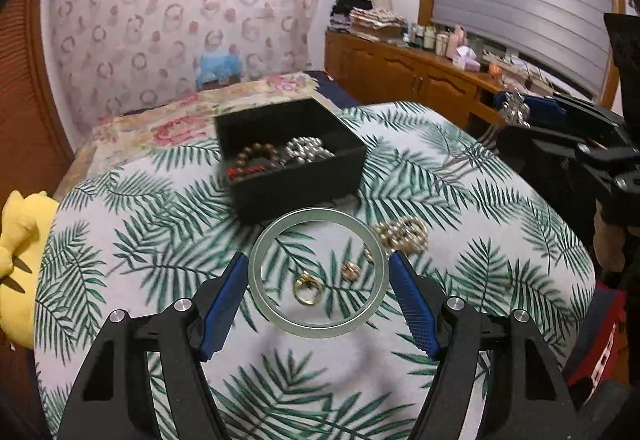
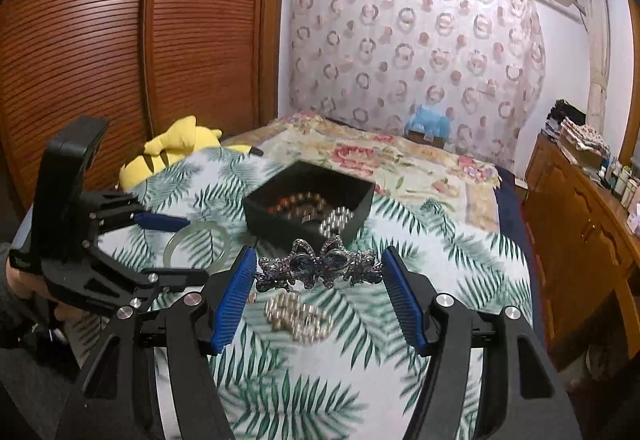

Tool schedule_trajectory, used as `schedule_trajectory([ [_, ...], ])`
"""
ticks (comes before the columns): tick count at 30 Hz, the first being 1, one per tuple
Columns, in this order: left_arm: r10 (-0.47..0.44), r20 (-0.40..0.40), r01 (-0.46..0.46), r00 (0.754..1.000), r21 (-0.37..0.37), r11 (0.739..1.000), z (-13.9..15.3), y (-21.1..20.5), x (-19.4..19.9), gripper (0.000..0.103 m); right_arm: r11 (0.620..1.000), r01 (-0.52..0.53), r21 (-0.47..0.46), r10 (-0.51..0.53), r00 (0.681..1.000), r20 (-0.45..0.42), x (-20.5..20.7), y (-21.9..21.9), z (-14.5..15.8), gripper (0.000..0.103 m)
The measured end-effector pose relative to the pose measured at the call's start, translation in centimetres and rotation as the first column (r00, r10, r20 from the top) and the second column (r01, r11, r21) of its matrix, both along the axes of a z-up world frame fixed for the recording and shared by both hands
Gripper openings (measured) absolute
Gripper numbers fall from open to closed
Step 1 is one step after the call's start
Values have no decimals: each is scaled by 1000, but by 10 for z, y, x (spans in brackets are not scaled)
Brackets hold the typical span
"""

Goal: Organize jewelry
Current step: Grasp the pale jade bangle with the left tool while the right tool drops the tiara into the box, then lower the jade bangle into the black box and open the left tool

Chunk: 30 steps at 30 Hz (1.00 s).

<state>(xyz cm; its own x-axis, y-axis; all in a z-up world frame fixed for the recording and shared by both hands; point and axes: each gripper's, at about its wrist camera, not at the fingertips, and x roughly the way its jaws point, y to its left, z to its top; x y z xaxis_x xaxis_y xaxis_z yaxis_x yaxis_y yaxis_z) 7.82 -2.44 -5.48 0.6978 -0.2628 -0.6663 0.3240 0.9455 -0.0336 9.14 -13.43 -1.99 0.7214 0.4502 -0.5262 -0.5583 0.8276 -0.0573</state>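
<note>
Jewelry sorting is sitting at a partial stage, judging by what is lying where. The black box (image 1: pixel 290 155) is already holding a brown bead bracelet (image 1: pixel 256 156), a silver bead bracelet (image 1: pixel 308 148) and something red at its near edge.

The left tool (image 1: pixel 318 282) is gripping a pale green bangle (image 1: pixel 280 320) between its blue pads, lifted over the leaf-print worktop (image 1: pixel 140 240), with the box at 12 o'clock from it. The right tool (image 2: pixel 318 286) is clamping a dark jeweled hair clip (image 2: pixel 316 267) across its length, with the box at 12 o'clock, slightly left.

Pieces remaining on the cloth:
- a gold ring (image 1: pixel 307 290), showing through the bangle's opening
- a small rose-coloured ring (image 1: pixel 351 271), just at 2 o'clock of the gold ring
- a pearl-bead bracelet (image 1: pixel 400 234), at 2 o'clock of the bangle, outside it
- a further small piece near the bangle's right rim, too blurred for identifying.

Estimate: both tools are carrying loads that look bound for the box; at least three loose items are waiting after that. Frames are showing motion blur around the box.
</note>
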Motion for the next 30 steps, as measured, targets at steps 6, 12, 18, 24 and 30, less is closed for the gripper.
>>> schedule_trajectory([
  [6,31,23,-31,999,-5,1000,11,14,5,69,1000,-9,-3,10,1000,22,32,17,20,67],
  [12,55,37,-55,998,-8,998,18,25,11,69,999,-11,51,11,1000,1,68,30,35,67],
  [18,68,41,-67,997,-12,998,19,30,15,69,996,-29,80,30,999,-20,96,50,38,67],
  [24,77,38,-76,996,-13,997,18,34,17,69,994,-50,100,57,996,-63,125,74,24,67],
  [30,85,36,-85,996,-7,996,18,35,24,69,990,-40,132,57,990,-131,155,93,2,67],
])
